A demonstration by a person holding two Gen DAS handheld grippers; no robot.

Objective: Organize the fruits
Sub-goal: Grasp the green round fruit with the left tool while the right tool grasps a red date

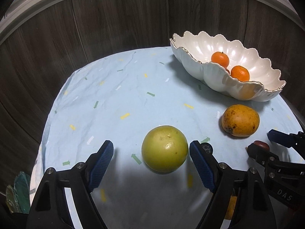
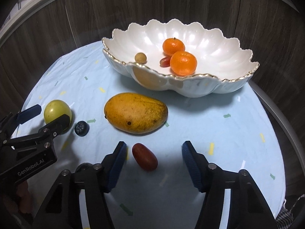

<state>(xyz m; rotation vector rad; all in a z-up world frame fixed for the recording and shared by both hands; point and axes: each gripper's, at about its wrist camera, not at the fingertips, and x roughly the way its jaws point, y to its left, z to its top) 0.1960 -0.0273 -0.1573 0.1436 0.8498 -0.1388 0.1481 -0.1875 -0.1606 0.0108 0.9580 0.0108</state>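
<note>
A round table under a pale blue cloth [image 2: 219,126] carries the fruit. The scalloped white bowl [image 2: 219,43] stands toward the table's far edge, and in it lie two tangerines, one [image 2: 173,46] behind the other [image 2: 183,63], a small red fruit [image 2: 165,61] touching the nearer tangerine, and a little tan round fruit [image 2: 140,57] near the bowl's left rim.

On the cloth just in front of the bowl lies a yellow-orange mango [image 2: 136,113], apart from the bowl. Toward the table's left edge sits a green round fruit [image 1: 164,148], with a dark blueberry [image 2: 82,128] just beside it on the mango's side. Near the table's front edge lies a dark red oval fruit [image 2: 144,156].

The left gripper [image 1: 151,151] has its jaws spread wide on either side of the green fruit. The right pad stands just beside the fruit's skin, and the left pad is well clear, so nothing is gripped. The fruit rests on the cloth.

The right gripper [image 2: 154,151] points down at the red oval fruit, which lies between its jaws, nearer the left pad [image 2: 118,164]. A sliver of cloth shows between that pad and the fruit, and the right pad is well apart from it. The jaws stand about half open and hold nothing.
</note>
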